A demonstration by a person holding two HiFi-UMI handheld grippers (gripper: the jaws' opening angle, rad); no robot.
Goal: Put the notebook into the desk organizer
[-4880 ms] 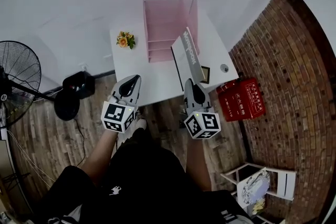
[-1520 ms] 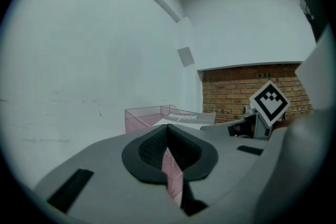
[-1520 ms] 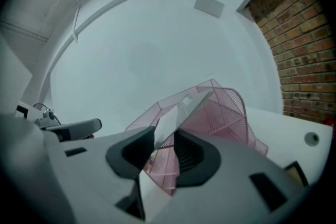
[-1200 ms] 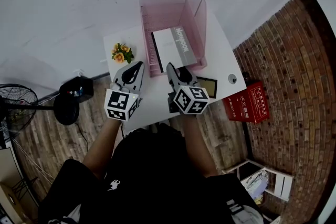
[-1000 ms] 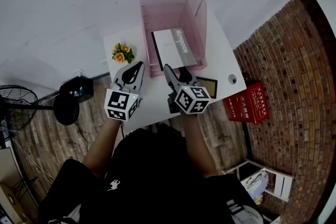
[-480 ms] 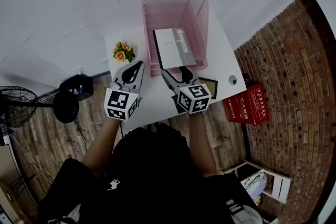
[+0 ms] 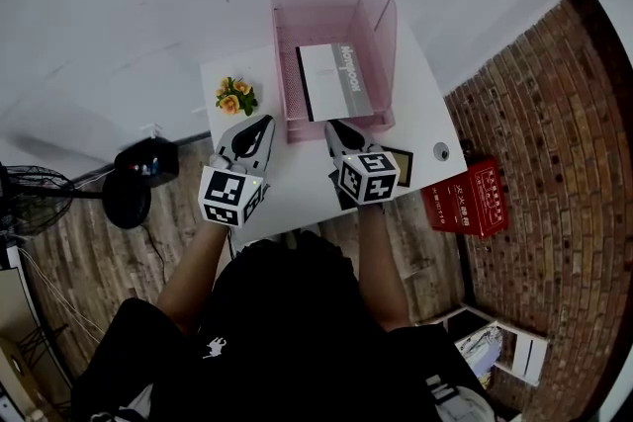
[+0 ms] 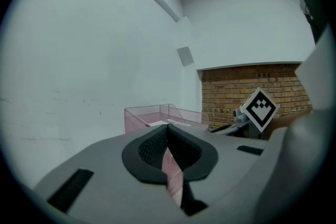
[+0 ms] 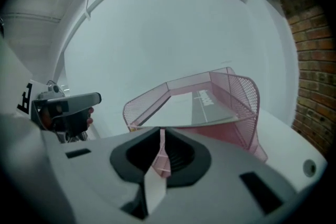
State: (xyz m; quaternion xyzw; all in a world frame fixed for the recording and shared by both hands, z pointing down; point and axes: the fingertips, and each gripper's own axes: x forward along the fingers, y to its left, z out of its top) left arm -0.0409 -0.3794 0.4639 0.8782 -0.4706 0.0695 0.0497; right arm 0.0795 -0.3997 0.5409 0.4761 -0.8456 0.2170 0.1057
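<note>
Left gripper [image 7: 259,124]: jaws pressed together, empty, held above the table's [image 7: 297,175] near part. Right gripper [image 7: 334,126]: jaws have just been closing and now all but meet, with nothing between them, tip just short of the organizer [image 7: 285,54]. The notebook [image 7: 334,82] lies inside the organizer, cover up, apparently on an upper tier; the mesh obscures its support. Flowers [image 7: 235,97] stand to the organizer's left.

notebook [image 7: 333,81] cover print: too small to read | desk organizer [image 7: 384,44] lower trays: mostly hidden under notebook | small round item [image 7: 441,151] right of organizer's front corner: too small to identify | fan [image 7: 20,203] far left of organizer: cut by frame edge
</note>
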